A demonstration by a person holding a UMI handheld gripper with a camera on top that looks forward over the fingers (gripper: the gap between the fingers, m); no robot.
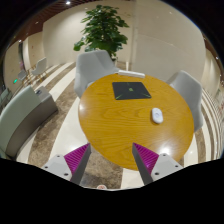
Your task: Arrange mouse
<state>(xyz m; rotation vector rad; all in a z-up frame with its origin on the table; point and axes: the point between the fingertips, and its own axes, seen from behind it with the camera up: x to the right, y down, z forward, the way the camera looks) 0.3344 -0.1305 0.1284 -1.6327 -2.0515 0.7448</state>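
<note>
gripper [109,160] wide open, empty, above table [105,125]; mouse [157,116] lies lengthwise pointing away, beside mousepad [131,91].

No readable text, label, brand, number or sign anywhere: none on mouse [157,115], none on dark mat [131,90], none on round table [110,125].
</note>
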